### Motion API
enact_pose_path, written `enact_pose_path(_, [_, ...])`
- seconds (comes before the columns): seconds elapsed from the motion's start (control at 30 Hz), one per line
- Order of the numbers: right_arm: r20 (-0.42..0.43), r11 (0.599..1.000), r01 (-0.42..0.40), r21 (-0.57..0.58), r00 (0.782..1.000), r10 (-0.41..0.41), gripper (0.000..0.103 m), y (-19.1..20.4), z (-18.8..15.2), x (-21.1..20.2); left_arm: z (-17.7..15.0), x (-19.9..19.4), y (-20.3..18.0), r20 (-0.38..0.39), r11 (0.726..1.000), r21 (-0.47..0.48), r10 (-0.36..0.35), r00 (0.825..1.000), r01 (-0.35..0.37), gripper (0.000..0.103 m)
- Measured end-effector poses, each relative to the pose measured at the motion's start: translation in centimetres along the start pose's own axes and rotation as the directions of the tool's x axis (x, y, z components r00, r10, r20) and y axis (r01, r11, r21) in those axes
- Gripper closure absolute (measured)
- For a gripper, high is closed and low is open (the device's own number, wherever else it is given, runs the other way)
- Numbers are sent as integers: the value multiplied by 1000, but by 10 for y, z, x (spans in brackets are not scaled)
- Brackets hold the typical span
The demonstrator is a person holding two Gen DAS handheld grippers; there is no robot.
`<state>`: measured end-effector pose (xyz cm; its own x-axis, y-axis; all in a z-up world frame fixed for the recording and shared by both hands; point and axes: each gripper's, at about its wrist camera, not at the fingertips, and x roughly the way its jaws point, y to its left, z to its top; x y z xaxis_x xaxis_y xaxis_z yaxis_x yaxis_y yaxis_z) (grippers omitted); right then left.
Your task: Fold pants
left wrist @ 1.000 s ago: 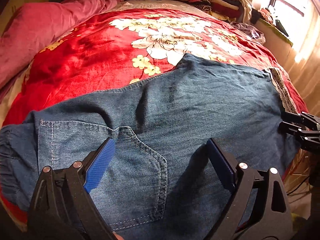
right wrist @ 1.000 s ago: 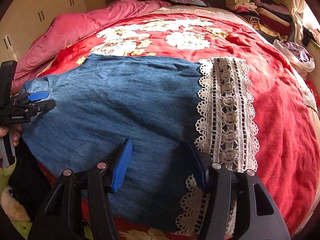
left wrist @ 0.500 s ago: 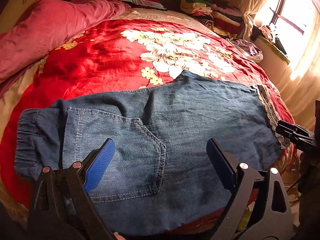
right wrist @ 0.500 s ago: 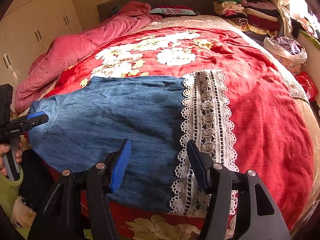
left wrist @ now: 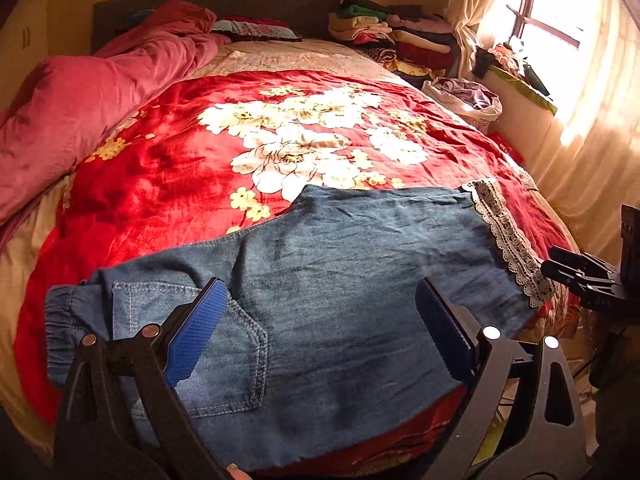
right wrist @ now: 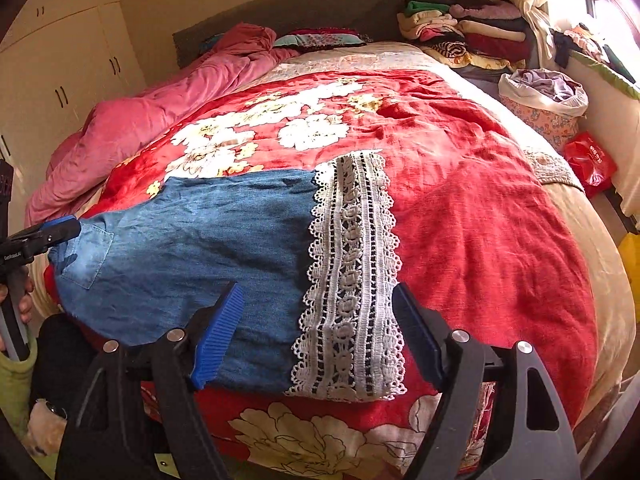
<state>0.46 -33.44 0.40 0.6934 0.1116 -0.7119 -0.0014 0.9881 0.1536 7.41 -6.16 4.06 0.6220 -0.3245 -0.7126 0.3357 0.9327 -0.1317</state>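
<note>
Blue denim pants (left wrist: pixel 352 280) lie flat across the near end of the bed, folded leg on leg. The elastic waist and a back pocket (left wrist: pixel 224 360) are at the left, the white lace cuff (right wrist: pixel 352 280) at the right. My left gripper (left wrist: pixel 320 332) hovers open above the pocket end, with nothing between its pads. My right gripper (right wrist: pixel 316 332) hangs above the lace cuff. Its jaws are opening and grip nothing. Each gripper also shows at the edge of the other's view: the right gripper (left wrist: pixel 560 266) and the left gripper (right wrist: pixel 56 234).
The red floral blanket (left wrist: pixel 200 152) covers the bed. A pink quilt (left wrist: pixel 80 100) is bunched along the left side. Folded clothes (right wrist: pixel 472 36) are stacked at the head on the right, near a cloth bag of laundry (right wrist: pixel 544 92). A wardrobe (right wrist: pixel 60 72) stands on the left.
Both grippers have risen and drawn back from the pants, so more of the bed shows. The right jaws stand wider apart. The pants lie as before.
</note>
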Motion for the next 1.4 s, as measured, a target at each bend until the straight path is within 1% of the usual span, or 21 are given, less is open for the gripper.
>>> enact_pose_path(0.2, [-10, 1000, 1, 25, 1000, 0, 28, -8, -5, -2, 18, 15, -27, -17, 997, 72, -34, 999, 35, 13])
enact_pose_path(0.37, [-10, 999, 2, 40, 1000, -1, 28, -16, -8, -5, 34, 34, -50, -23, 988, 147, -34, 999, 37, 12])
enact_pose_path(0.6, [-25, 999, -2, 52, 1000, 4, 28, -22, -12, -1, 50, 63, -82, -59, 969, 238, -51, 997, 64, 12])
enact_pose_path(0.73, [-33, 998, -12, 60, 999, 14, 28, -25, -12, 5, 57, 81, -98, -84, 958, 272, -69, 994, 90, 12])
enact_pose_path(0.93, [-52, 996, -41, 77, 998, 45, 28, -29, -15, 18, 68, 114, -124, -141, 932, 335, -95, 985, 138, 12])
enact_pose_path(1.1, [-67, 995, -60, 82, 996, 66, 26, -29, -18, 29, 77, 140, -143, -182, 914, 355, -141, 973, 199, 12])
enact_pose_path(1.23, [-72, 992, -61, 107, 995, 69, 26, -33, -20, 37, 84, 162, -158, -207, 888, 410, -131, 970, 207, 12])
enact_pose_path(1.33, [-58, 991, -67, 114, 996, 74, 26, -33, -22, 39, 89, 179, -162, -246, 877, 408, -164, 955, 256, 12])
enact_pose_path(1.4, [-57, 991, -73, 110, 995, 80, 26, -32, -22, 39, 91, 188, -165, -262, 868, 417, -169, 950, 269, 12])
